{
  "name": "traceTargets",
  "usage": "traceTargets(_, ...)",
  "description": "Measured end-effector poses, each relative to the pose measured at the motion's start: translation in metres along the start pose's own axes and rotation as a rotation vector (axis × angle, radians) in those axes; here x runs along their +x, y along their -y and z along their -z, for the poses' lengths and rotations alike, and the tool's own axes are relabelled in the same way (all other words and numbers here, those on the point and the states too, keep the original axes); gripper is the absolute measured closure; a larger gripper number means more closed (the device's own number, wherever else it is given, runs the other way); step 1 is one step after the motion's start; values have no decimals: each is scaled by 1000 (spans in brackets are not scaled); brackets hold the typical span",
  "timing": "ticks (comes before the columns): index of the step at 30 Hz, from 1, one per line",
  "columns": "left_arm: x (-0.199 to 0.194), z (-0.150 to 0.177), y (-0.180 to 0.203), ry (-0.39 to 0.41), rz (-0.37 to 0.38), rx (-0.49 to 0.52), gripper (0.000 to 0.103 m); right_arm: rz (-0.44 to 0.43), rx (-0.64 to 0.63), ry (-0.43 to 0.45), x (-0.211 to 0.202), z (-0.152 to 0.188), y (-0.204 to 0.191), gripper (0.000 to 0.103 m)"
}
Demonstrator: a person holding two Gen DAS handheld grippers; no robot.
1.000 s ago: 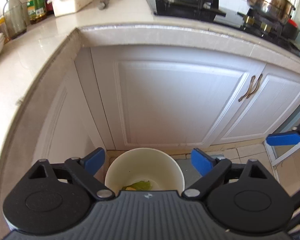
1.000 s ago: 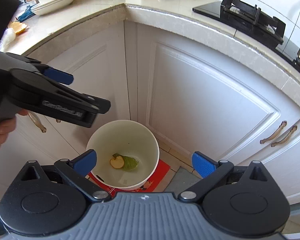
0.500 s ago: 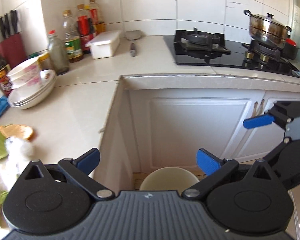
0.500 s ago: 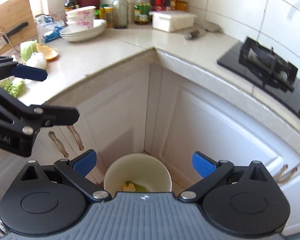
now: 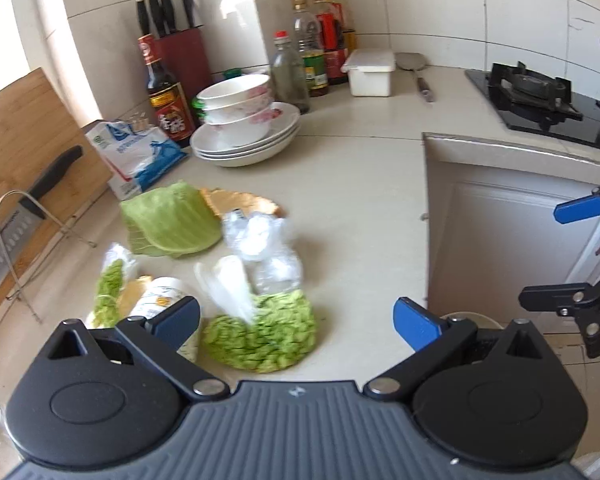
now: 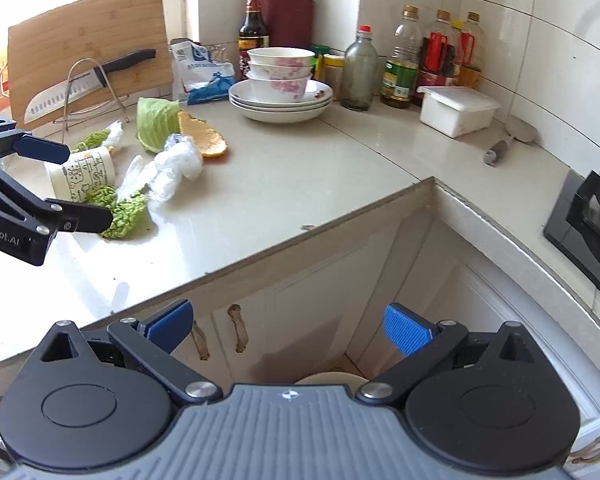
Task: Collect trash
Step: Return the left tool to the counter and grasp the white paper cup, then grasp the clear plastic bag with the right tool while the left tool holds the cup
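Note:
Trash lies in a heap on the counter: a green foam net, crumpled clear plastic, a cabbage leaf, an orange peel, a paper cup and a second green net. My left gripper is open and empty just above the near green net; it also shows in the right wrist view. My right gripper is open and empty off the counter edge, above the white bin on the floor.
Stacked bowls and plates, a blue-white bag, bottles, a knife block, a white box and a spatula stand at the back. A cutting board with a knife leans left. The stove is right.
Both grippers have risen from over the bin up to counter height. The left has swung left over the trash heap. Both stay open and empty.

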State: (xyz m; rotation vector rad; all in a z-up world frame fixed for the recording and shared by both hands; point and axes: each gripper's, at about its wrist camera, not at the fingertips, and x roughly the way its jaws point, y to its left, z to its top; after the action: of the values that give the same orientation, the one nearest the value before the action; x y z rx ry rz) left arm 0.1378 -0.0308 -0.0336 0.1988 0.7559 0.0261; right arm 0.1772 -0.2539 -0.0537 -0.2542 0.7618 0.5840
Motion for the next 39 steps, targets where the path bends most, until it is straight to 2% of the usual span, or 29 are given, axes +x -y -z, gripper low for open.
traceTargets(4, 7, 4, -35, -29, -66, -14, 1, -41, -33, -5, 16, -13, -19, 0)
traceTargets(9, 26, 8, -68, -74, -80, -26, 1, -67, -60, -10, 28, -24, -39, 0)
traceTargets(15, 47, 10, -85, -141, -4, -28, 1, -62, -62, -32, 38, -29, -47, 0)
traceTargets(19, 48, 8, -89, -122, 6, -7, 2, -63, -49, -40, 43, -31, -49, 0)
traceTargets(26, 54, 4, -97, -129, 37, 15, 24, -74, -56, -46, 51, -38, -54, 0)
traceTargets(31, 60, 7, -103, -162, 51, 10, 28, -99, -79, -41, 56, -44, -61, 0)
traceTargets(39, 64, 11, -110, -198, 85, -7, 40, -154, -119, -33, 67, -54, -77, 0)
